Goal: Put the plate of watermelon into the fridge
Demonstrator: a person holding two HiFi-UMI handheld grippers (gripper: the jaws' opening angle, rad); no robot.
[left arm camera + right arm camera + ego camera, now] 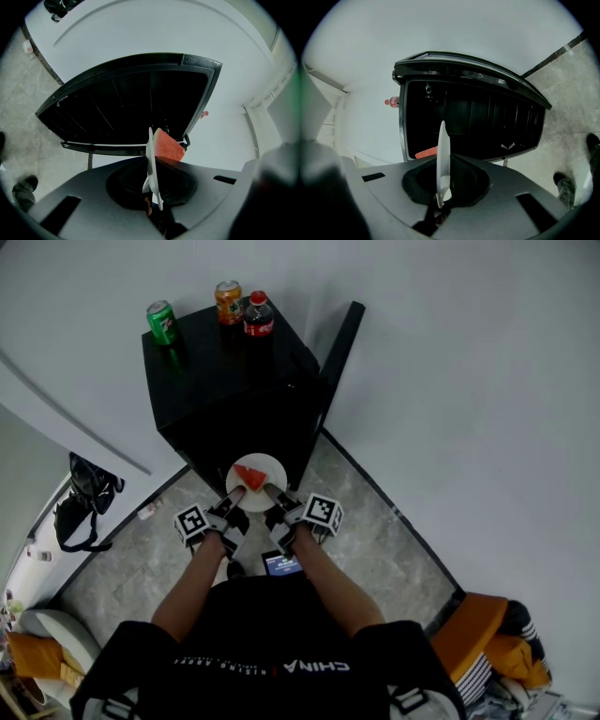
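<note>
Clamped edge-on in the left claw [151,199], the round white plate [150,159] turns its face away and covers the lower part of the red watermelon wedge [168,146]. From the right claw [440,201], only a sliver of that wedge shows past the rim. Ahead of both claws, the black box-shaped fridge [122,103] is too dark inside to make out.

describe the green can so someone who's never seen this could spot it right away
Find the black fridge in the white-walled corner. Three drinks stand on its top. The green can stands alone at the head view's left, apart from the orange can and cola bottle that stand together, and is the only green one.
</note>
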